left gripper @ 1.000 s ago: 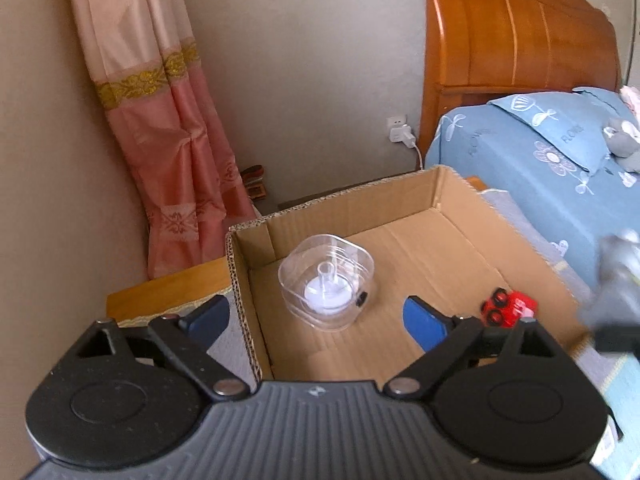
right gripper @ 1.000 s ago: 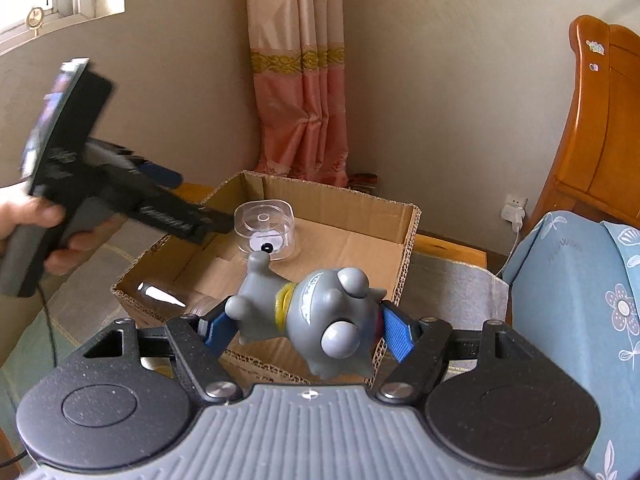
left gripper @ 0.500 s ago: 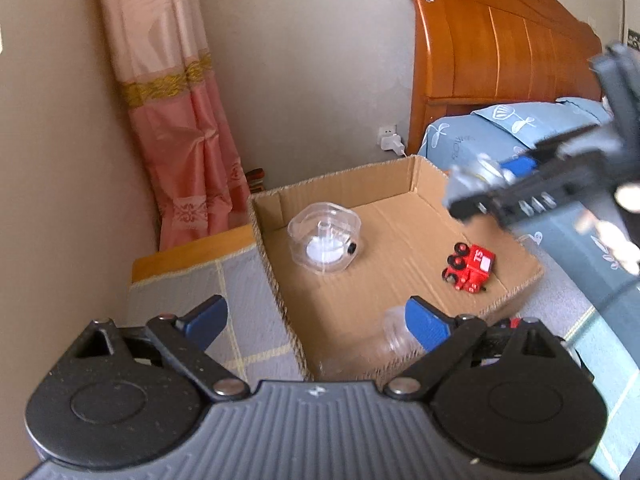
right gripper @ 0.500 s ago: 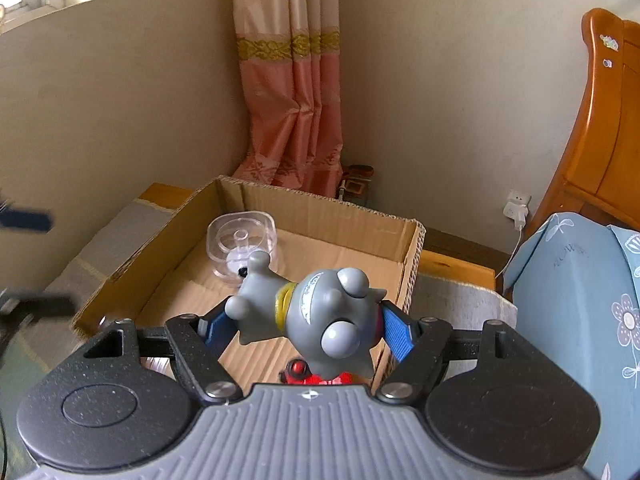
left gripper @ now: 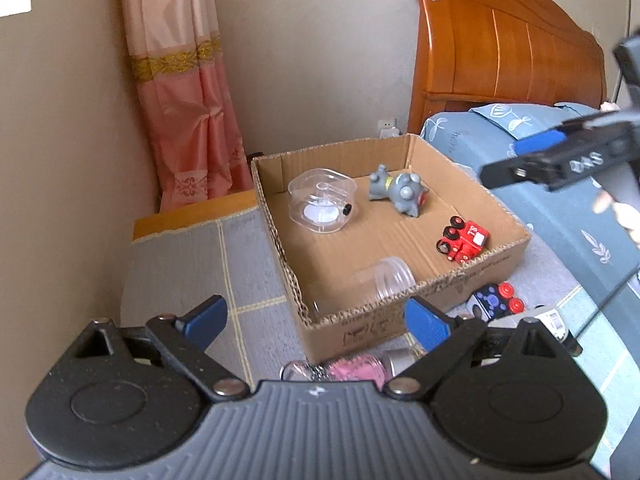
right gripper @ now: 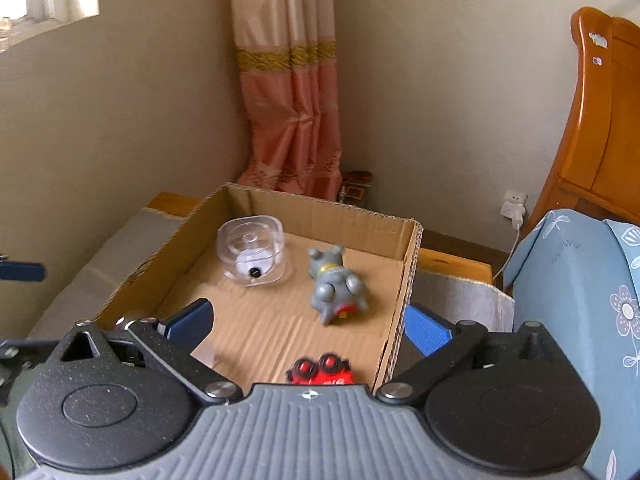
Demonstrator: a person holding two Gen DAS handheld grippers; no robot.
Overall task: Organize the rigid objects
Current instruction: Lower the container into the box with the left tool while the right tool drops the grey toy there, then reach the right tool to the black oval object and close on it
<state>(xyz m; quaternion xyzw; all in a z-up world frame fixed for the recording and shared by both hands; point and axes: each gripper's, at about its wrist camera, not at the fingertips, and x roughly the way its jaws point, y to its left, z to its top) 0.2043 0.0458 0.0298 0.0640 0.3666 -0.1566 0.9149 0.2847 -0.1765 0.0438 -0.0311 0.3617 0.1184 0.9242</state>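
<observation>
- right gripper (right gripper: pixel 308 318): jaws spread wide, nothing between the blue pads, hanging over the near right part of the open brown cardboard box (right gripper: pixel 414 248)
- left gripper (left gripper: pixel 316 320): also spread wide and empty, above the grey mat (left gripper: pixel 192 264) at the box's near corner
- grey plastic cartoon figure with yellow collar (right gripper: pixel 336 280) lies on its side on the box floor, just beside the clear rounded plastic container (right gripper: pixel 252 250), apart from it
- red toy car (left gripper: pixel 462 238) and clear plastic jar (left gripper: pixel 384 276) lie nearer the front wall
- dark toy car with red wheels (left gripper: pixel 494 300) and pink-filled clear item (left gripper: pixel 352 368) outside on the mat
</observation>
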